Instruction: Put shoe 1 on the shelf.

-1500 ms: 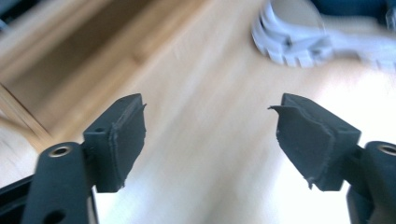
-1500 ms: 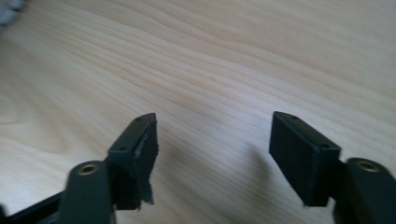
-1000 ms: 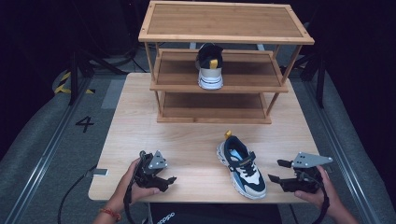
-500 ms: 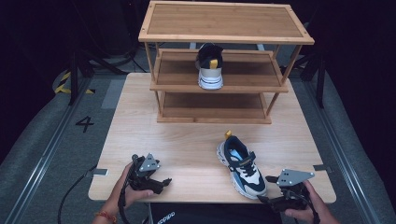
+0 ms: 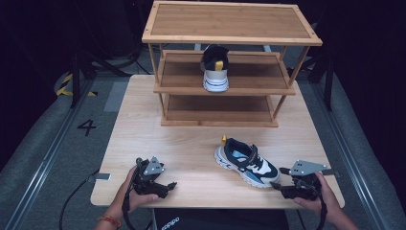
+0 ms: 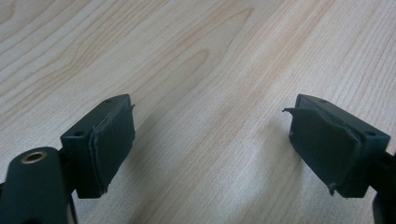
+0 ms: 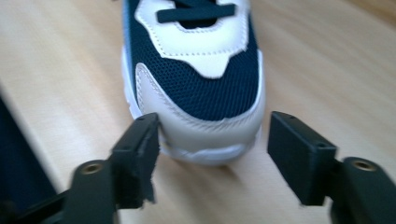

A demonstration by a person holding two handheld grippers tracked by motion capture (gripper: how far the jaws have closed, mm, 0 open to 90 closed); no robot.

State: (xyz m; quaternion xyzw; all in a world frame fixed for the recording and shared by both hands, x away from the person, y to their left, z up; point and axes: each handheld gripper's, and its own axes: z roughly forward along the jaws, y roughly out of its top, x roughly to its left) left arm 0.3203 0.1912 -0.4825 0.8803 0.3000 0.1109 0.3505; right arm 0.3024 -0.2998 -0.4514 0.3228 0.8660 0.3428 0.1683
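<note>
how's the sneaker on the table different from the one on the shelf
The sneaker on the table lies slantwise near the front edge, its toe between the open right gripper jaws; the sneaker on the shelf stands on the middle tier of the wooden rack, heel toward the camera, away from both grippers. Both look like one navy-and-white pair with yellow heel tabs.

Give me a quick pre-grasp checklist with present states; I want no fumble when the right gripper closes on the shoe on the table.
1. Right gripper jaws open: ok.
2. Toe of the shoe on the table lined up between them: ok, one jaw right at the toe's side.
3. Jaws already around the toe: not ok, toe only at the jaw tips.
4. Left gripper open, over bare table, holding nothing: ok.
5. Middle shelf has room beside the shoe on it: ok.
</note>
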